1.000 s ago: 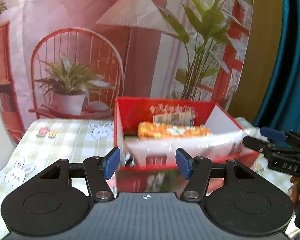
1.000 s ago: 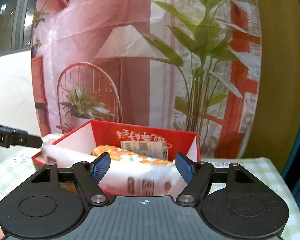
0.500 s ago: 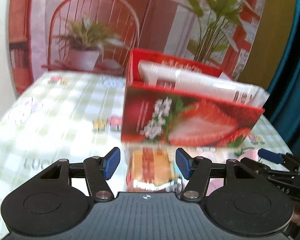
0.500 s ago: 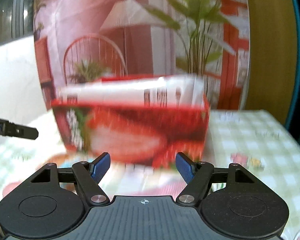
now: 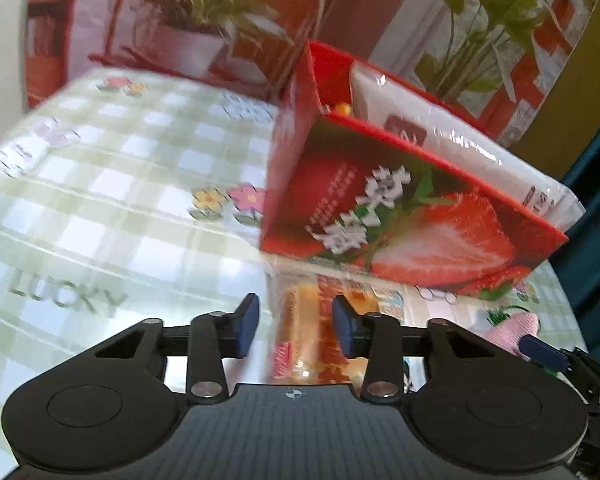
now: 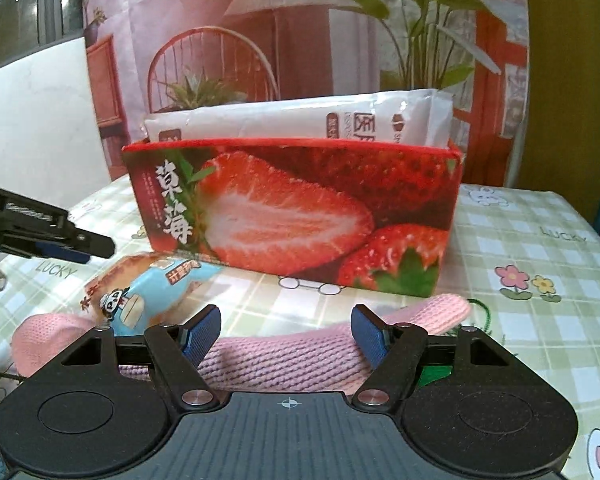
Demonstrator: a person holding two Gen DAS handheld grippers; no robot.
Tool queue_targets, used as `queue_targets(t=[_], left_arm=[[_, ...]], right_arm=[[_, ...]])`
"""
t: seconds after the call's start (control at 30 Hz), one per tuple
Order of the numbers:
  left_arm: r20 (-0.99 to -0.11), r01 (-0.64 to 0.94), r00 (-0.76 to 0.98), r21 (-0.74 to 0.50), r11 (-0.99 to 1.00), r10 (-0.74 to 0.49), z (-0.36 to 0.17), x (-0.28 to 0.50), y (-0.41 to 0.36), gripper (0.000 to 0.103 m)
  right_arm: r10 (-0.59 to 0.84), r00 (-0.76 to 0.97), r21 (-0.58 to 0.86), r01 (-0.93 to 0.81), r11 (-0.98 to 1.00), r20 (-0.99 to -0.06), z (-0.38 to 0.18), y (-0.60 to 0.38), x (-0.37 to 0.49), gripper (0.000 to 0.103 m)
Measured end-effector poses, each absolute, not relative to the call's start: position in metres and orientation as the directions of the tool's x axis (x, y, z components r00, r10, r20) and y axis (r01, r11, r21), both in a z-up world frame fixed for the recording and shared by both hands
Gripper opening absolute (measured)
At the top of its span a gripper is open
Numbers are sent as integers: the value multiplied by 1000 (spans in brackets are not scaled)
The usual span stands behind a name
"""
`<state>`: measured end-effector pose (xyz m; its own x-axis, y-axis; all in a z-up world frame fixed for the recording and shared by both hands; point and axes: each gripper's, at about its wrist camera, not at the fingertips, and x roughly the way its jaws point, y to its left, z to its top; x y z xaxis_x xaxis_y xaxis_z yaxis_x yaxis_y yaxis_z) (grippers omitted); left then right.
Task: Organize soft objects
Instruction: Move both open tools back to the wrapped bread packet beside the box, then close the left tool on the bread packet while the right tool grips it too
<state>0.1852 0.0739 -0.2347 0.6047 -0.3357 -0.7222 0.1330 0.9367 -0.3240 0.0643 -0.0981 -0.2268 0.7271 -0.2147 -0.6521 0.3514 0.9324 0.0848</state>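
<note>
A red strawberry-print box (image 5: 412, 216) (image 6: 300, 208) stands on the checked tablecloth and holds a white plastic packet (image 5: 460, 148) (image 6: 300, 120). A wrapped bread snack (image 5: 316, 332) (image 6: 148, 292) lies on the table in front of the box. My left gripper (image 5: 295, 325) is open, low over the snack, with its fingers on either side of it. A pink knitted item (image 6: 276, 356) (image 5: 512, 332) lies in front of the box. My right gripper (image 6: 287, 332) is open, low over the pink knit. The left gripper also shows in the right wrist view (image 6: 80, 248).
The checked tablecloth (image 5: 100, 208) with flower and rabbit prints covers the table. A printed backdrop (image 6: 300, 32) of a chair, lamp and plants hangs behind the box. A teal curtain (image 5: 596, 208) is at the right.
Both grippers have dropped from above the box to table level in front of it. The left now straddles the bread snack; the right is over the pink knit.
</note>
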Motion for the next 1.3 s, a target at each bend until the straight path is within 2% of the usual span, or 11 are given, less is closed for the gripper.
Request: queue_targets(t=[0.03,0.43,0.67,0.83,0.9,1.03,1.2,1.3], left_arm=[[-724,139,591,-342,929,-355,-238,188,72,34],[-721,197,577,-333,922,-384,-239,191,33,33],[-721,207,573,-332,920,-389,-239,187,36,33],[-721,204,557,-361,910,-411,-241,180,45,33],[-707,203,567,-376,904,-422,-241,177,51,33],[-689,185,555,-444,877,-466,-243,173,59,33],[-690,197,558,-429,882,-461,-243,165,57,33],[-687,187,557,-444,876,-467,-244,162,61,33]], right_arm=[[-209,727,85,344,935,-654,-227,-97,65,69],[-97,753,107,217,970,-651,-231,-78,77,69],[-23,759,132,143,981,-651,-230,-68,83,69],[44,714,126,62,990,-699,-238,-53,101,69],[50,706,124,53,991,-706,-241,-53,105,67],[57,704,150,71,986,-708,-238,-63,106,57],[64,698,171,85,982,-713,-237,-66,106,50],[84,699,181,66,981,-710,-239,-64,105,42]])
